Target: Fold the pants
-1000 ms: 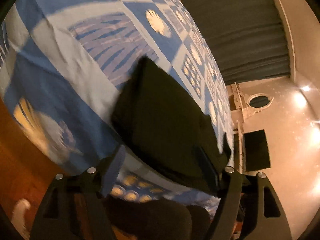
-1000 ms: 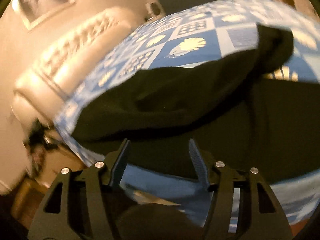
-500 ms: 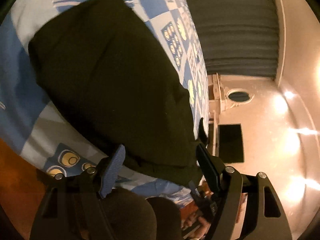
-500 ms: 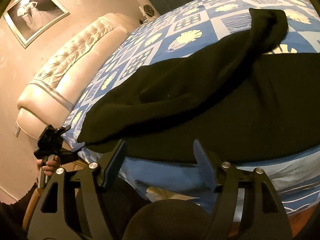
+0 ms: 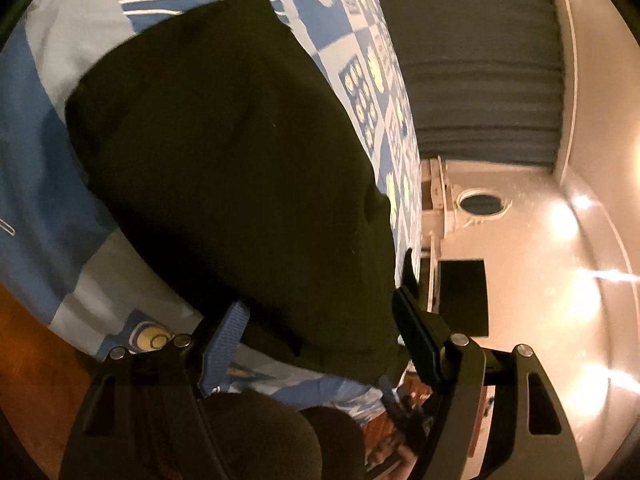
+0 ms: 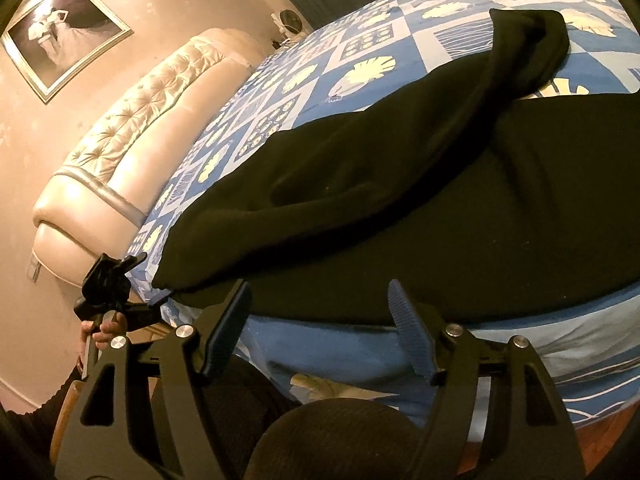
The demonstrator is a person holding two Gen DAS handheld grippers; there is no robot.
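Note:
Black pants (image 6: pixel 400 184) lie on a bed with a blue and white patterned cover (image 6: pixel 360 68). One layer is folded over the other, and a bunched end (image 6: pixel 532 40) reaches the far right. My right gripper (image 6: pixel 316 312) hovers at the pants' near edge, open, its pads clear of the cloth. In the left wrist view the pants (image 5: pixel 224 152) fill the middle. My left gripper (image 5: pixel 324 320) stands open with the near hem between its fingers, not pinched. The left gripper (image 6: pixel 106 280) also shows in the right wrist view at the bed's corner, held by a hand (image 6: pixel 100 328).
A tufted cream headboard (image 6: pixel 132 128) stands at the left, with a framed picture (image 6: pixel 60 36) on the wall above it. Grey curtains (image 5: pixel 480 64) hang past the bed. The person's dark-clothed knees (image 6: pixel 332 436) press against the bed's front. Wooden floor (image 5: pixel 24 352) shows below.
The left gripper has come in close to the pants and rolled, so the cloth now fills its view. The right gripper's jaws have spread wider; it has stayed in place.

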